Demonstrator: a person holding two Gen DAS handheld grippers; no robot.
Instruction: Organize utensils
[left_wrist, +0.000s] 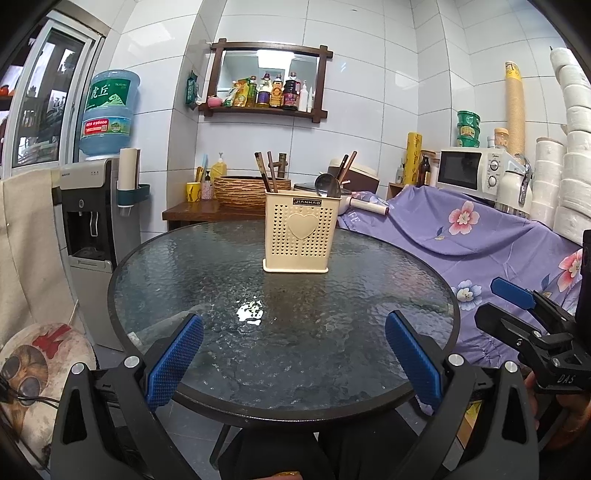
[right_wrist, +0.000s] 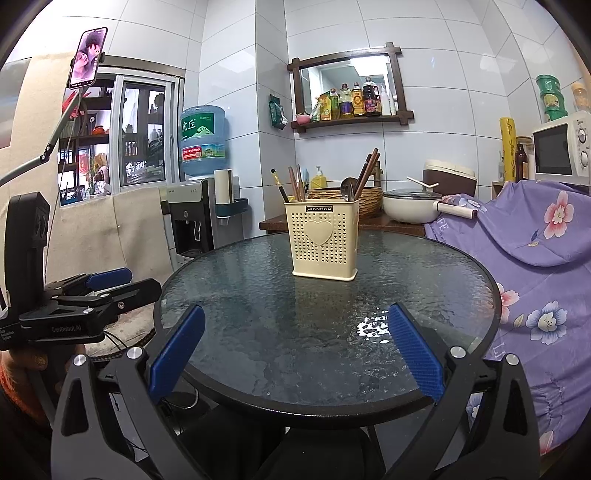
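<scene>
The left gripper (left_wrist: 293, 354) hangs over the near edge of a round glass table (left_wrist: 207, 258), and its two blue fingers (left_wrist: 175, 360) are spread wide apart with nothing between them. The right gripper (right_wrist: 295, 350) hangs over the near edge of the same table, and its blue fingers (right_wrist: 177, 354) are spread wide too, holding nothing. Straight ahead of both pairs of fingers, well past their tips, a cream holder (left_wrist: 300, 232) with little holes and a heart on its front stands upright on the glass. Inside the holder, some chopsticks (left_wrist: 266, 173) stick up on its left side. A spoon (left_wrist: 325, 185) and more chopsticks (left_wrist: 347, 166) lean out on its right side. The glass between the fingers and the holder is bare, with a bright spot of light on it. To the right of the fingers a purple cloth with flowers (left_wrist: 480, 236) hangs beside the table. To the left of the fingers stands a water machine (left_wrist: 88, 221) with a big blue bottle on top. In the left view, the right gripper shows at the right edge, off to the side of the table.
</scene>
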